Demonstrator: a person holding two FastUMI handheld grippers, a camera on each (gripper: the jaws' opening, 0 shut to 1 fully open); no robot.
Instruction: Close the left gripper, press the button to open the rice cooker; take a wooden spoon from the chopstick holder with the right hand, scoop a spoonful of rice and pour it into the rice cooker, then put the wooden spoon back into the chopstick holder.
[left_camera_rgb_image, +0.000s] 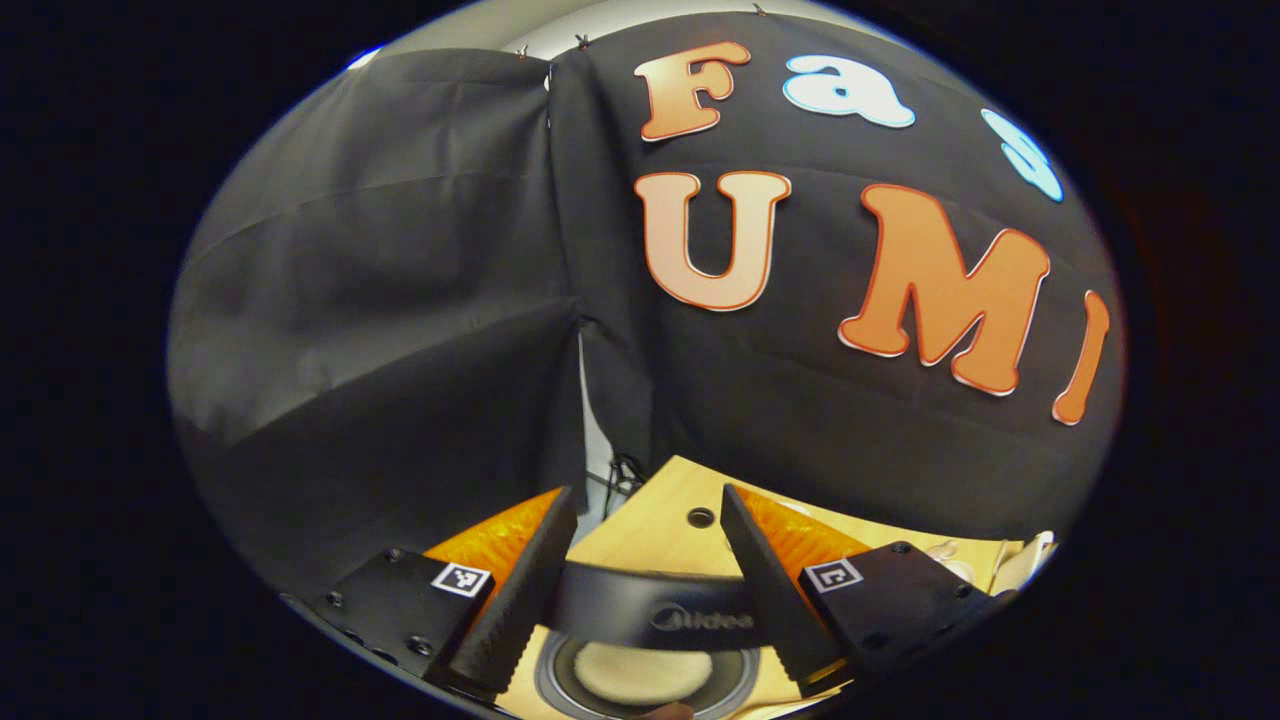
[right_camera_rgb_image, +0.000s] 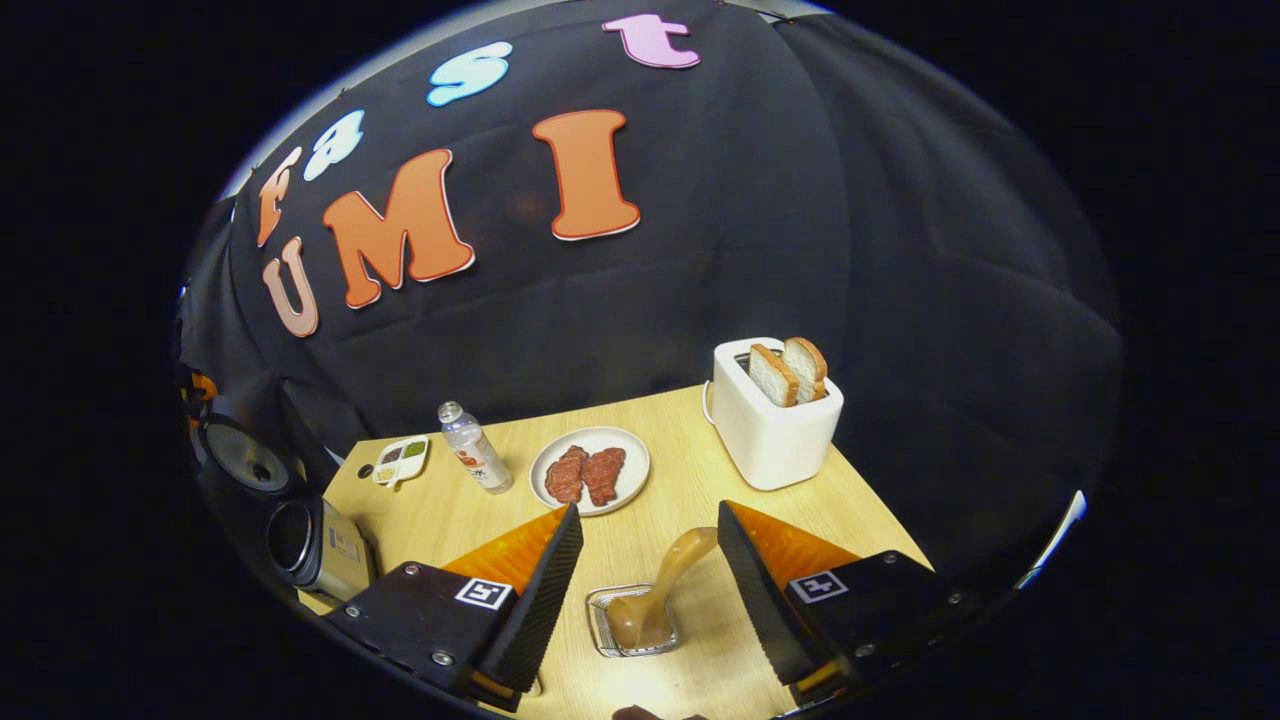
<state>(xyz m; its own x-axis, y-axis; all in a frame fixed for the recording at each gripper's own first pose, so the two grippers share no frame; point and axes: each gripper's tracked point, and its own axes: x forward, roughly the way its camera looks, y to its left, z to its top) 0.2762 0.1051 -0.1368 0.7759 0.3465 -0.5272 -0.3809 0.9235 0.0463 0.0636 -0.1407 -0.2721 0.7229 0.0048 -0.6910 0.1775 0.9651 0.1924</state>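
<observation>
In the left gripper view my left gripper is open and hangs just above the rice cooker. Its dark rim band lies between the fingers, and below it a round grey-ringed opening holds something pale. In the right gripper view the rice cooker stands at the table's left edge with its lid raised. My right gripper is open above the small chopstick holder. A wooden spoon stands in the holder and leans right, between the fingers but untouched.
On the wooden table stand a white toaster with two bread slices, a plate of meat, a small bottle and a sauce dish. Pale items sit at the left gripper view's right edge, too small to tell.
</observation>
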